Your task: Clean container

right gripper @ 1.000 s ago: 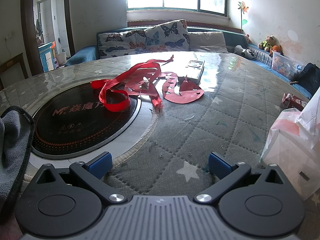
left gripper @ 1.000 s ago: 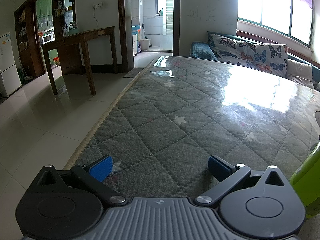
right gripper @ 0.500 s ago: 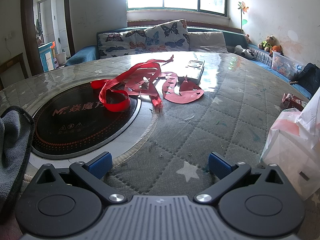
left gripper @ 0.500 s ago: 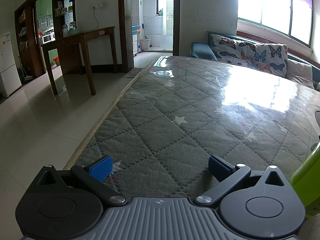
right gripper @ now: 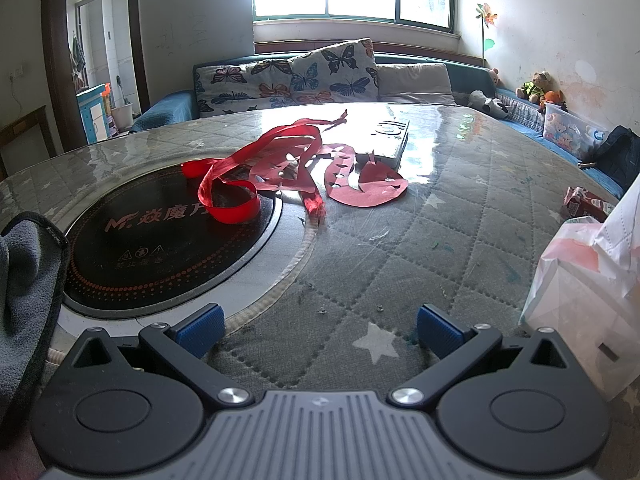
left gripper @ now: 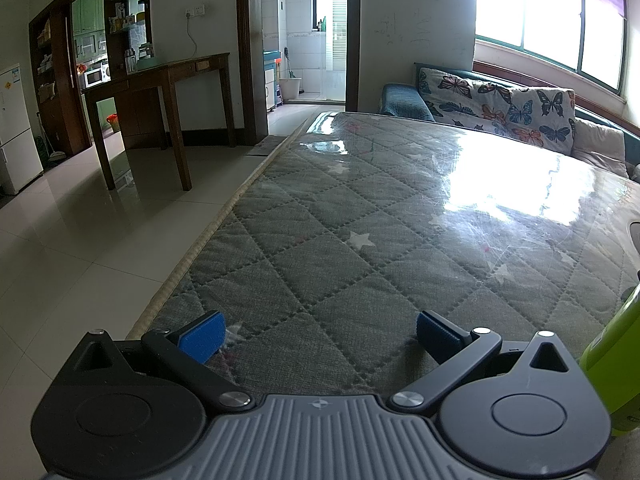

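Note:
A lime-green container (left gripper: 612,364) shows only partly at the right edge of the left wrist view, just right of my left gripper (left gripper: 320,334), which rests open and empty low over the quilted grey table cover (left gripper: 360,208). A grey cloth (right gripper: 24,280) lies at the left edge of the right wrist view, left of my right gripper (right gripper: 320,328). That gripper is also open, with nothing between its blue pads (right gripper: 202,329).
A black round induction hob (right gripper: 160,240) is set into the table ahead-left. Red ribbon and paper cut-outs (right gripper: 300,168) lie across it, with a white remote (right gripper: 388,136) behind. A white-pink plastic bag (right gripper: 588,280) stands at right. The table edge (left gripper: 208,236) drops to tiled floor.

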